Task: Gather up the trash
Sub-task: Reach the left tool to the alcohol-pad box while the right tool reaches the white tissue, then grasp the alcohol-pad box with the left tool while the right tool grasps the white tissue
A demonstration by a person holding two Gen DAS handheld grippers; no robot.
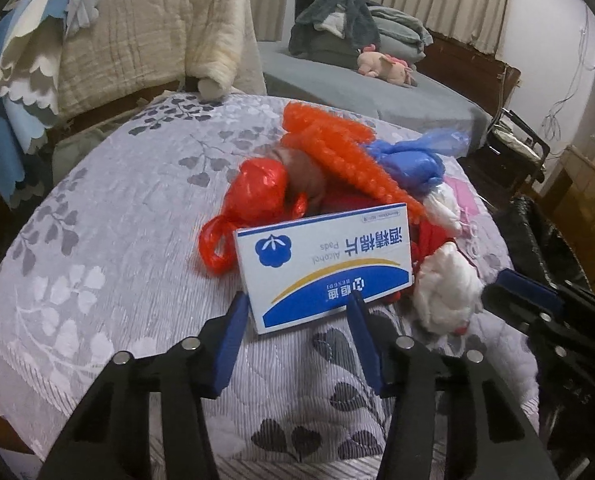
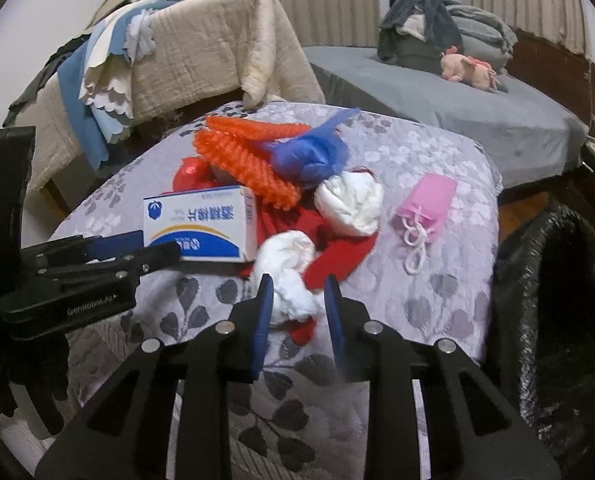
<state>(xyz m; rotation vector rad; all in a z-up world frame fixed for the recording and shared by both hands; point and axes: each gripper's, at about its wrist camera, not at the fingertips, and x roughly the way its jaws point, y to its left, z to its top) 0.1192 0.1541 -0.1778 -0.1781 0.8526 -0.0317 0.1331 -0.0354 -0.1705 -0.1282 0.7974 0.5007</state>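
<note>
The left gripper (image 1: 297,304), jaws apart, straddles the near lower edge of a white-and-blue cardboard alcohol-pad box (image 1: 321,264) lying crosswise just ahead; the right gripper (image 2: 299,290) pinches a crumpled white tissue wad (image 2: 289,276) alongside.

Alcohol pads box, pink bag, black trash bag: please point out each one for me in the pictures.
Alcohol pads box (image 1: 321,268), left wrist view, middle of its printed face.
Pink bag (image 2: 427,202), right wrist view, its flat pink side.
Black trash bag (image 2: 513,280), right wrist view, its near rim.
</note>
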